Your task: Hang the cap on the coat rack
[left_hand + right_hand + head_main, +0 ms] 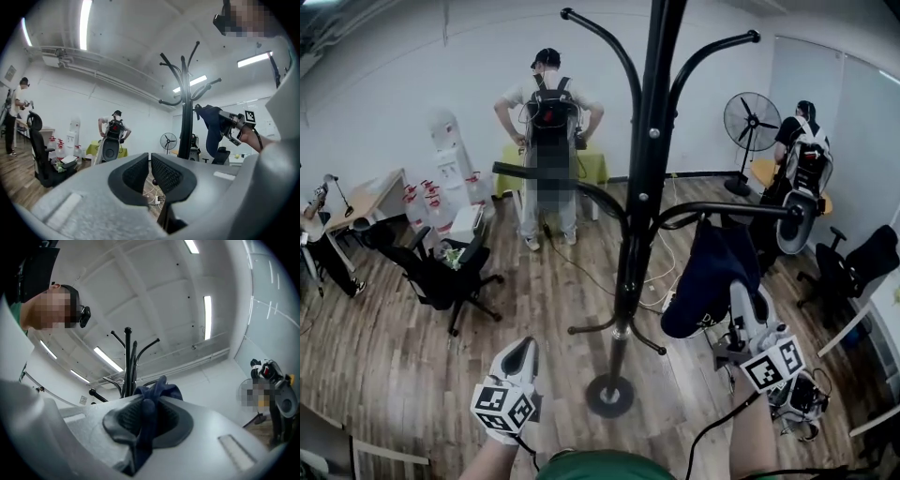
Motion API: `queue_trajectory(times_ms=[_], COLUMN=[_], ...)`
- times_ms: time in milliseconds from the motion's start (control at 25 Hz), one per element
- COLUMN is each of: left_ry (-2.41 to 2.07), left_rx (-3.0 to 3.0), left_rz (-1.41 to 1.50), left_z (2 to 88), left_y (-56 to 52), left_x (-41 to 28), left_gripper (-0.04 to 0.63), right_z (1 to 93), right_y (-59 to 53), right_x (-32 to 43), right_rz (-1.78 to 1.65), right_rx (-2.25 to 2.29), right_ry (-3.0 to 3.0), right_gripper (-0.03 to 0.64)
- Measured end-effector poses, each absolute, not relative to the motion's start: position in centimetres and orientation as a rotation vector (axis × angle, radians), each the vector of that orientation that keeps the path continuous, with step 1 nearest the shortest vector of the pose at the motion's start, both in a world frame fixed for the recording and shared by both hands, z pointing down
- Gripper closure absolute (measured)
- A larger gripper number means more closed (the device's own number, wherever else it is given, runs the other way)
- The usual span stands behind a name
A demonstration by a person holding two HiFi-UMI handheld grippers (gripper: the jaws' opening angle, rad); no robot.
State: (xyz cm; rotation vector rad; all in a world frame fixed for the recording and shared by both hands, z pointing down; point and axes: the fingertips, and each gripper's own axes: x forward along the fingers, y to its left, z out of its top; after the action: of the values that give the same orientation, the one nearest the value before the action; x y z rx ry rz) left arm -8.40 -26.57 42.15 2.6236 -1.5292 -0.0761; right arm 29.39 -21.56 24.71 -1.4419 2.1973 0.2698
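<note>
Nearest in the head view, at the bottom edge, the left gripper (523,347) hangs low over the wooden floor (412,375), just left of the coat rack's (639,202) round foot, and is well apart from the cap. To the right, the right gripper (741,292) reaches up and pinches the lower edge of the dark blue cap (705,272). The cap hangs right under the rack's arm (736,208) that sticks out to the right. Its top is at the arm, but I cannot tell whether it is hooked on. Farther back a person (548,122) with a backpack stands facing away, a black chair (439,274) sits at the left, and a fan (752,120) stands at the right.

From the left gripper view, the left gripper's (149,172) jaws stand almost together with nothing between them; only floor shows through the thin slit. Beyond them rises the coat rack (186,119), with the cap (212,129) at its right side and the right gripper (236,125) on the cap.

From the right gripper view, the right gripper's (144,417) jaws are clamped on a fold of the cap's (159,391) blue cloth, which bunches above the pads and trails down between them. Behind it the coat rack's (127,359) hooks rise toward the ceiling lights (207,317).
</note>
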Motion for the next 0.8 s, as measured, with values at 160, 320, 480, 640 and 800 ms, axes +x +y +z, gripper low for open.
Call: queue_trajectory(times_ms=[160,320,480,640,800], left_ry=[-1.606,-1.654,-1.682,-1.701,-1.723], left_rx=[2.571,2.531,2.503,2.482,2.457], left_rz=[-0.070,-0.054,-0.041,-0.030,-0.014], left_z=[42.6,43.4,43.9,44.4,44.8], left_y=[-25.4,-24.5,-23.6,-22.9,-22.4], left_x=[-9.2,-9.6,-9.5,-9.3,-9.6], left_gripper=[0.572,0.572,0.572,0.572,0.572], right_z=[25.9,27.0,28.4,28.8,27.7], right_y=[-23.8,-25.4,-27.4,-29.0,-29.7], right_x=[29.7,30.2,31.4,32.7,32.5], right_rz=[0.219,0.188,0.107,0.072,0.075], right_rx=[-1.432,-1.430,-1.398,-1.317,-1.101], right_ry=[2.216,2.239,2.259,2.290,2.377], right_gripper=[0.584,0.584,0.584,0.584,0.584])
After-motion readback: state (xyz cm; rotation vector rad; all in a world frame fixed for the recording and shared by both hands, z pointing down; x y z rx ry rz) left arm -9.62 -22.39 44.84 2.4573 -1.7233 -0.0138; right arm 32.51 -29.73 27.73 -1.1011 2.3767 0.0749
